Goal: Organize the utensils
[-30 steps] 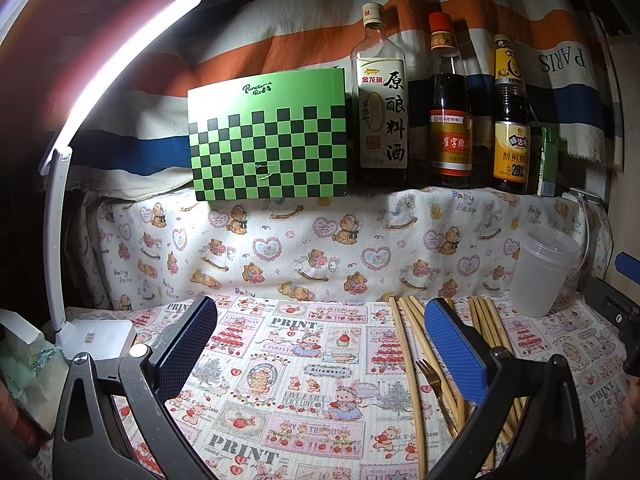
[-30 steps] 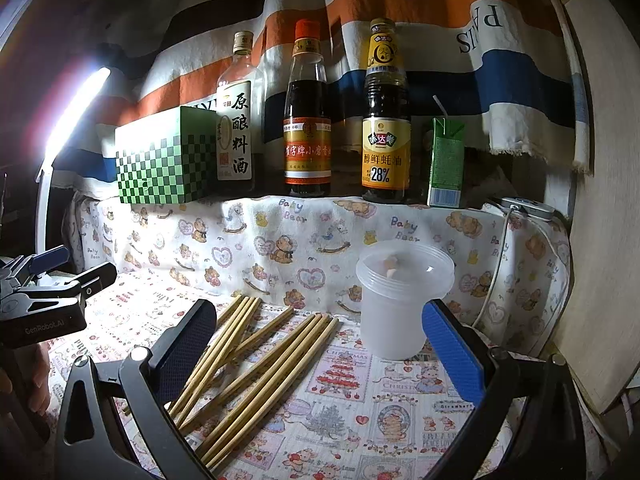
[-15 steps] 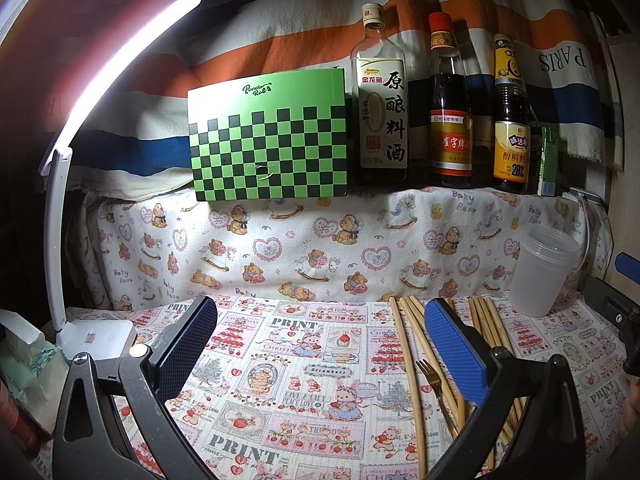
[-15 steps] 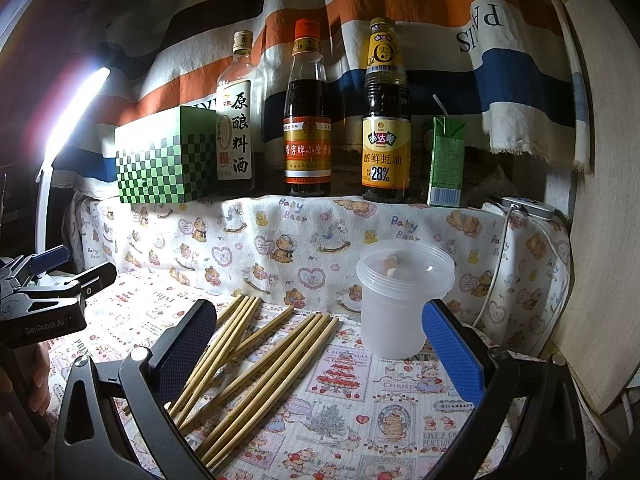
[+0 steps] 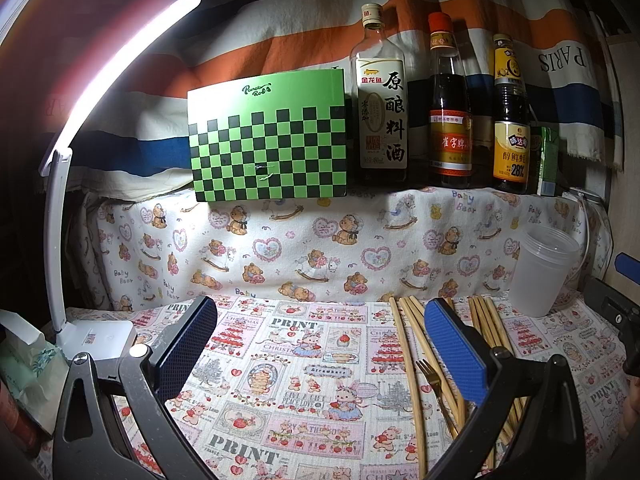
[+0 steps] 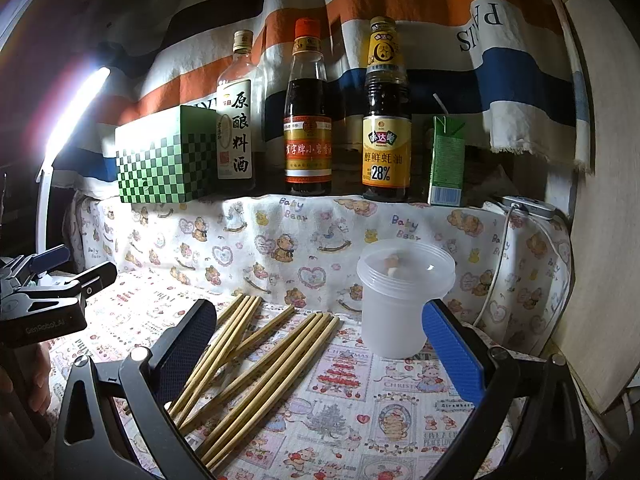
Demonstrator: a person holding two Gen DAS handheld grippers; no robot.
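Several wooden chopsticks (image 6: 256,356) lie loose on the printed cloth (image 6: 360,408), left of a translucent plastic cup (image 6: 402,300) that stands upright. In the left wrist view the chopsticks (image 5: 412,344) lie right of centre, partly behind my right finger, with a small gold fork (image 5: 432,380) among them and the cup (image 5: 542,274) at the far right. My left gripper (image 5: 320,344) is open and empty above the cloth. My right gripper (image 6: 320,344) is open and empty, over the chopsticks and next to the cup.
A raised shelf behind holds a green checkered box (image 5: 268,136), three sauce bottles (image 5: 450,104) and a green carton (image 6: 446,160). A white desk lamp (image 5: 60,208) stands at the left. A tissue pack (image 5: 24,364) lies far left. A wooden board (image 6: 600,208) closes the right side.
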